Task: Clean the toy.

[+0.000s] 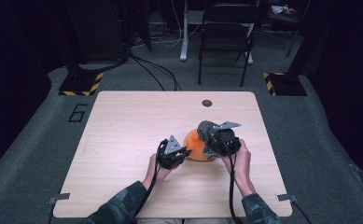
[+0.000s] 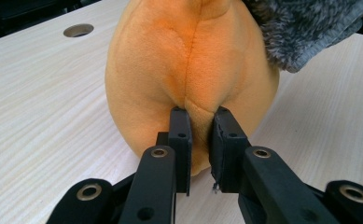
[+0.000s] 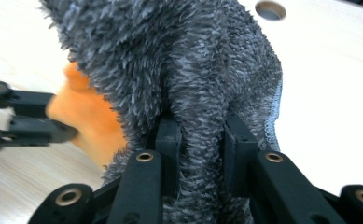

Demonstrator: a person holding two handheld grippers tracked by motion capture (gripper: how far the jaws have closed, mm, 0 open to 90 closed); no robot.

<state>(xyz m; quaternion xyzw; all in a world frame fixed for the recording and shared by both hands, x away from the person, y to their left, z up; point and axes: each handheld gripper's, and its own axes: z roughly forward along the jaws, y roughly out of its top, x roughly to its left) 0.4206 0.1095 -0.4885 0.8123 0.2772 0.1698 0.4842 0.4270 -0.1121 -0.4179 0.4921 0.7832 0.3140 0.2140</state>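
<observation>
An orange plush toy (image 1: 197, 145) sits on the wooden table (image 1: 123, 126), right of centre. A fuzzy grey cloth (image 1: 208, 129) lies draped over its right side. My left gripper (image 1: 187, 151) is at the toy's left, pinching a fold of orange plush (image 2: 184, 70) between its pads (image 2: 181, 135). The right gripper (image 1: 215, 141) is on the toy's right, shut on a fold of the grey cloth (image 3: 188, 84). In the right gripper view the orange toy (image 3: 88, 119) peeks out under the cloth, with the other gripper's jaws at the left edge.
A round cable hole (image 1: 207, 103) sits near the table's far edge. A black folding chair (image 1: 226, 32) and cables stand on the floor beyond. Yellow-black striped bases (image 1: 81, 84) flank the far corners.
</observation>
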